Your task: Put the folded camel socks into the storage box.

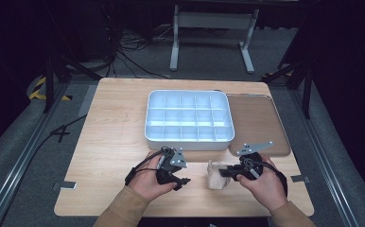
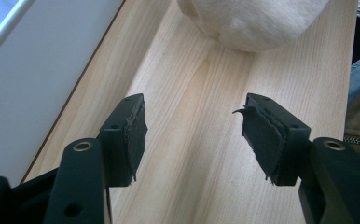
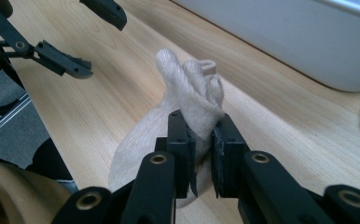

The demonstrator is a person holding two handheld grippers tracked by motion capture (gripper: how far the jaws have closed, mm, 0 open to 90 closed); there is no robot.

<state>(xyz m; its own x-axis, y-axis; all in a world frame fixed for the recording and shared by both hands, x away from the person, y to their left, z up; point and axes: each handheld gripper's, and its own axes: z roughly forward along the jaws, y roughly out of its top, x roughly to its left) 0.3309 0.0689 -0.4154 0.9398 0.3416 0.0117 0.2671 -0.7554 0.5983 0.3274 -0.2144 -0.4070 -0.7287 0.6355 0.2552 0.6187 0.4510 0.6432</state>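
Observation:
A beige sock (image 1: 215, 175) lies bunched near the table's front edge, between my two grippers. My right gripper (image 1: 225, 173) is shut on it; in the right gripper view its jaws pinch a fold of the sock (image 3: 187, 100) and lift that part off the wood. The right gripper (image 3: 201, 135) points left toward the left gripper (image 3: 82, 42). My left gripper (image 1: 184, 181) is open with nothing between its fingers, just left of the sock. In the left gripper view the left gripper (image 2: 192, 133) hovers over bare wood, with the sock (image 2: 252, 21) ahead of it.
A white divided organiser box (image 1: 188, 118) stands at the table's middle, close behind both grippers. A brown tray (image 1: 256, 124) lies to its right. The box's white wall (image 2: 24, 74) runs along the left gripper's side. Cables and a stand sit on the floor beyond the table.

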